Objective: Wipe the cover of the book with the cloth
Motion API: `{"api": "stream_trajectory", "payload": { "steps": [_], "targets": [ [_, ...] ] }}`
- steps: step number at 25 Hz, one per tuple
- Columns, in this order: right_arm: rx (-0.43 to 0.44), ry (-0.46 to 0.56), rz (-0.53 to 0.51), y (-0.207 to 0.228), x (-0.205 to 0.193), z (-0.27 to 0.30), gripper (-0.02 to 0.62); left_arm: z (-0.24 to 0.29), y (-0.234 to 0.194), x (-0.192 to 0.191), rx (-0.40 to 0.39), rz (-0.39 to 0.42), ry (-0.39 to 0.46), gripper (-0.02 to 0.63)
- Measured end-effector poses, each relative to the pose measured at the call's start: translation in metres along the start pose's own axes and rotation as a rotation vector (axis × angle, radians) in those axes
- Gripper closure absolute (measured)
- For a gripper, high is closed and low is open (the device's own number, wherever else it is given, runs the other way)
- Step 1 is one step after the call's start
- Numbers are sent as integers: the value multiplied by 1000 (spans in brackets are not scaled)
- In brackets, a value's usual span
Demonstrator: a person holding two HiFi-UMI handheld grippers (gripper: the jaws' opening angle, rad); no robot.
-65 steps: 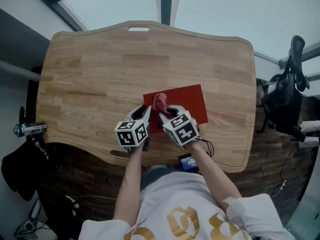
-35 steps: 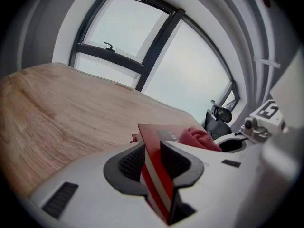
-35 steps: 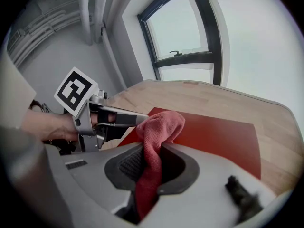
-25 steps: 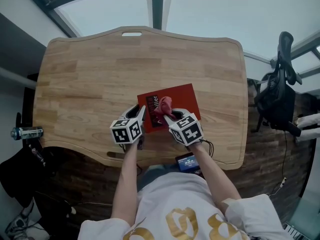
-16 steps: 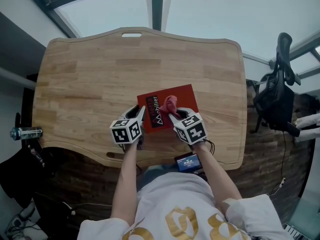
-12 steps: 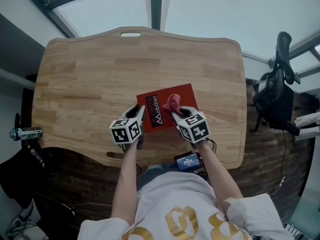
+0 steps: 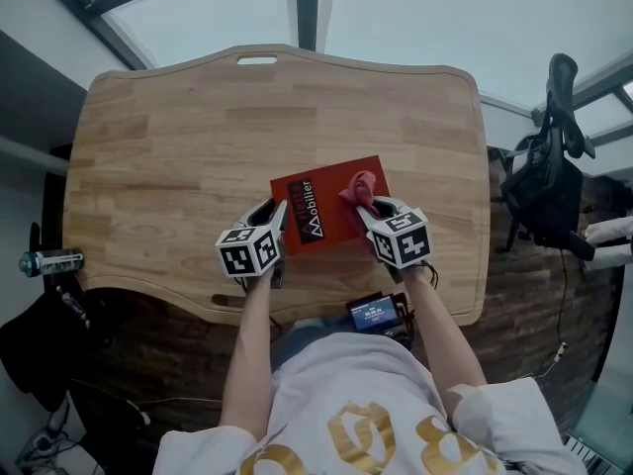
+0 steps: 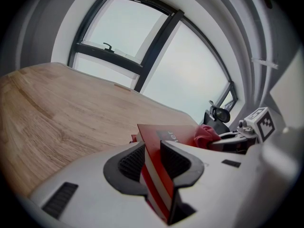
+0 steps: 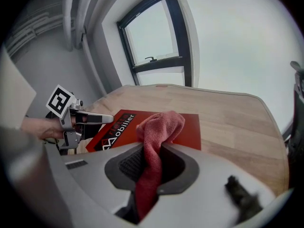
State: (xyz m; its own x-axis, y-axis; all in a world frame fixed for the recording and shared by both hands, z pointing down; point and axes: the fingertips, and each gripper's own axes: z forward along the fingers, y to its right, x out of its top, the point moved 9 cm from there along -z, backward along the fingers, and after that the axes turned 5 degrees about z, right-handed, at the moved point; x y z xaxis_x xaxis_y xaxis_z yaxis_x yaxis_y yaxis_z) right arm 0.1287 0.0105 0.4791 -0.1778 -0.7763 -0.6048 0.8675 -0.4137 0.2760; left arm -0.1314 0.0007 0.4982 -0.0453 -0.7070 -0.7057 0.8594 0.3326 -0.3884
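Observation:
A red book [image 7: 326, 211] with white lettering lies on the wooden table [image 7: 178, 146] near its front edge. My left gripper [image 7: 269, 218] is shut on the book's near left corner; the red cover with its white page edges [image 8: 154, 172] stands between the jaws. My right gripper [image 7: 368, 209] is shut on a bunched pink-red cloth [image 7: 359, 187] that rests on the right part of the cover. In the right gripper view the cloth [image 9: 154, 141] hangs through the jaws over the book [image 9: 187, 129], with the left gripper [image 9: 102, 119] at the left.
A phone [image 7: 376, 312] with a lit screen sits below the table's front edge. An office chair [image 7: 554, 166] stands to the right of the table. A small can [image 7: 49, 260] and dark gear lie at the far left. Windows are behind the table.
My right gripper has carried the cloth rightward across the cover, from the book's middle to its right part. More of the white lettering shows. The left gripper has stayed on the book's corner.

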Motion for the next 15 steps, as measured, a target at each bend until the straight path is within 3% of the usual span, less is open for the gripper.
{"api": "stream_trajectory", "payload": {
  "steps": [15],
  "targets": [
    [-29,9,41,13,1,-4,526,0,0,0,-7,10,-4,497]
  ]
}}
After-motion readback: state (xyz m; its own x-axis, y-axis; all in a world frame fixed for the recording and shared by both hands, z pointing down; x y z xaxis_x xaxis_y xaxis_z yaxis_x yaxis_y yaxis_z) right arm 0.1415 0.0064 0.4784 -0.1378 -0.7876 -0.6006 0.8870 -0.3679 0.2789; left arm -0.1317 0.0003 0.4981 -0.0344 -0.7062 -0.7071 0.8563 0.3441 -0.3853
